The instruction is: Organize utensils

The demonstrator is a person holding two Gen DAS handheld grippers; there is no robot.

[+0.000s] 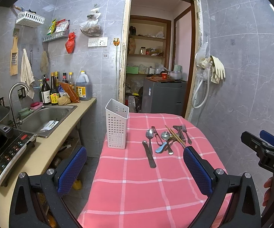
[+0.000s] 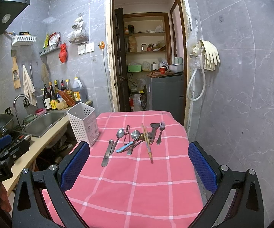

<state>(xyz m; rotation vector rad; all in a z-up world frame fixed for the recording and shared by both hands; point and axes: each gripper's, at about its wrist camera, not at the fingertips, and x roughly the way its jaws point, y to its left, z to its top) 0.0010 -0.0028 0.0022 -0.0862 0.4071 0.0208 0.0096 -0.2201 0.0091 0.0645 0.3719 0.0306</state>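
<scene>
Several utensils lie in a loose pile point(image 1: 167, 138) point(image 2: 137, 138) on the far half of the pink checked table point(image 1: 137, 186) point(image 2: 137, 186): a butter knife point(image 1: 149, 155) point(image 2: 106, 153), spoons point(image 1: 149, 134) point(image 2: 120, 134), a blue-handled peeler point(image 2: 124, 146), chopsticks point(image 2: 148, 142), a scraper and a fork point(image 1: 186, 134) point(image 2: 160, 133). A white perforated utensil holder point(image 1: 116, 125) point(image 2: 83, 123) stands empty at the table's far left corner. My left gripper point(image 1: 135, 167) and right gripper point(image 2: 138, 163) are open and empty, well short of the pile.
A counter with a steel sink point(image 1: 46, 117) point(image 2: 46, 120), an induction cooker point(image 1: 6, 152), a wok and sauce bottles point(image 1: 64, 89) runs along the left. A doorway point(image 1: 156, 66) to a pantry opens behind the table. The tiled wall with hanging gloves point(image 2: 210, 57) is on the right.
</scene>
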